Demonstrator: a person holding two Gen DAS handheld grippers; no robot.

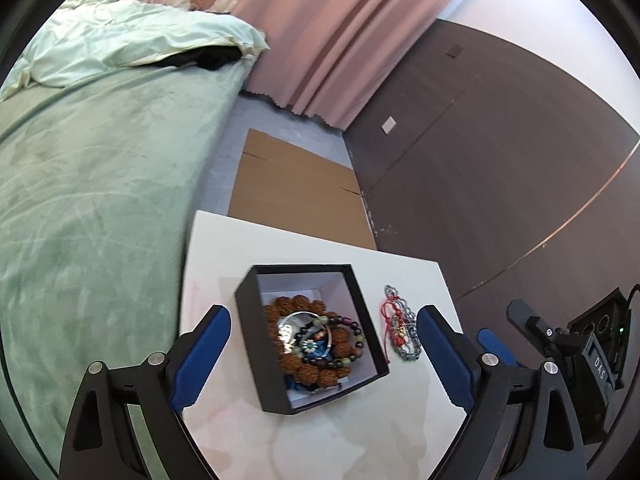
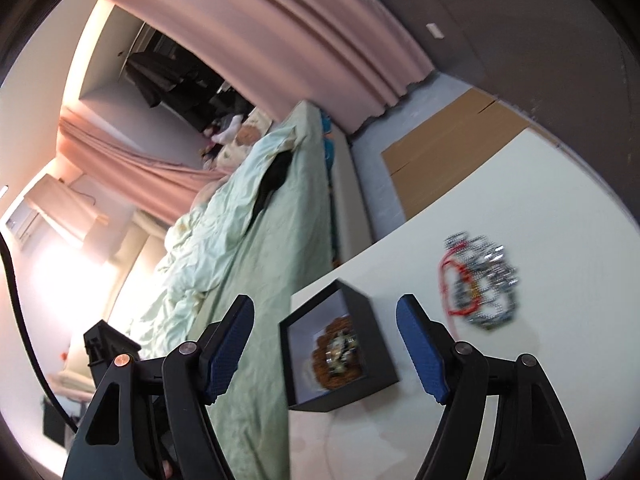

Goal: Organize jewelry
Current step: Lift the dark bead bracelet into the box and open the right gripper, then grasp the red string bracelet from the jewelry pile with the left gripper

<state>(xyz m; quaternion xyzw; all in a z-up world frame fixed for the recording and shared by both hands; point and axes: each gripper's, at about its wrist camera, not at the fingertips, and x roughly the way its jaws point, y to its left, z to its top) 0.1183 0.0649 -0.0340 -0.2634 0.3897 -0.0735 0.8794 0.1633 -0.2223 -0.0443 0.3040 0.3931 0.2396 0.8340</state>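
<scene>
Both sets of fingers spread wide, empty: our left gripper (image 1: 322, 354) over black box (image 1: 256, 280) of bracelets, right gripper (image 2: 325, 350) nearby. Silver chain with red cord (image 1: 401, 330) lies beside box on white table (image 1: 224, 248). We judge it light, limp, slippery; pinch bunched middle.

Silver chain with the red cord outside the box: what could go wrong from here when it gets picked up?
1. The silver chain and red cord lie tangled, so an open claw may lift only part, leaving loops trailing.
2. The black box is already heaped with bead bracelets; more may spill out.
3. The box sits near the table edge; a nudge could shift it off.
</scene>
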